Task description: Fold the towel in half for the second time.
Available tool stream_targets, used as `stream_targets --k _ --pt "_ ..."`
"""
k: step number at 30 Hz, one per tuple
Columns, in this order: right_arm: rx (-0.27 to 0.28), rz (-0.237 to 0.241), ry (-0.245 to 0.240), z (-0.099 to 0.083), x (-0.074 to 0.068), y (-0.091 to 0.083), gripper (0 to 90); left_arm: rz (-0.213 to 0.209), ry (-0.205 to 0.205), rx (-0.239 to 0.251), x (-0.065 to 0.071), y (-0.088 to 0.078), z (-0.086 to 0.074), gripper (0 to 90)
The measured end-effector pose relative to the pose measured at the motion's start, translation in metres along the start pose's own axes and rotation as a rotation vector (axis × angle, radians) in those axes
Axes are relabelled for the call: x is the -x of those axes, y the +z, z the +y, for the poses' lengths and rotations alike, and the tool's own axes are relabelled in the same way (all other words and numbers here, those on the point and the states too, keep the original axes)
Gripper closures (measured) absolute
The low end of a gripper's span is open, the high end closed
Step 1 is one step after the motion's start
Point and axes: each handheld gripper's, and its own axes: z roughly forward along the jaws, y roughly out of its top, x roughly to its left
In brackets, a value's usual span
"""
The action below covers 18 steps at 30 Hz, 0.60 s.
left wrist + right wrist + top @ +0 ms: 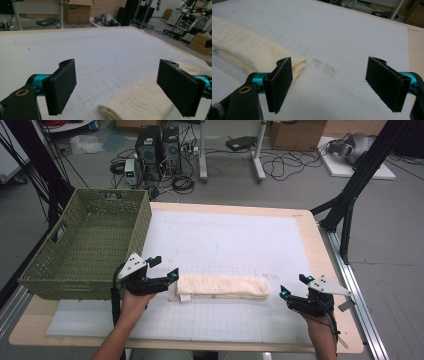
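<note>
Here both grippers, left [163, 268] and right [295, 286], stand jaws wide open, apparently clear of the folded towel [223, 286].

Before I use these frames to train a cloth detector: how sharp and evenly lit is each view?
High view: even, soft light, slightly soft throughout, the folded towel readable on the white mat. Left gripper view: towel fairly crisp, background boxes blurred, mat bright. Right gripper view: towel slightly soft, its near end in shadow.
</note>
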Motion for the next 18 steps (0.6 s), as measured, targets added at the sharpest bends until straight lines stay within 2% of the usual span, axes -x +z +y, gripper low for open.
stream_targets --k 2,4,7,9,12,15,18 --pt "0.010 -0.023 0.017 0.001 0.001 -0.003 11.6 -0.011 -0.002 -0.001 0.000 -0.002 0.001 18.7" --pt "0.017 -0.030 0.027 0.001 0.002 -0.006 11.1 -0.012 -0.002 -0.002 0.001 -0.004 0.003 21.5" --pt "0.015 -0.032 0.011 0.000 0.002 -0.010 10.5 -0.002 0.001 -0.010 0.004 -0.006 0.004 18.9" --pt "0.016 -0.033 0.017 -0.002 0.002 -0.011 10.5 -0.003 -0.001 -0.010 0.005 -0.007 0.004 17.5" --pt "0.022 -0.061 0.022 -0.002 0.003 -0.012 10.5 0.000 -0.002 -0.011 0.002 -0.009 0.003 17.4" --pt "0.035 -0.075 0.028 0.000 0.006 -0.010 10.5 0.011 -0.014 -0.015 -0.002 -0.010 0.002 17.5" --pt "0.034 -0.081 0.034 0.001 0.008 -0.003 10.5 0.005 -0.010 -0.028 -0.001 -0.009 0.001 19.1"
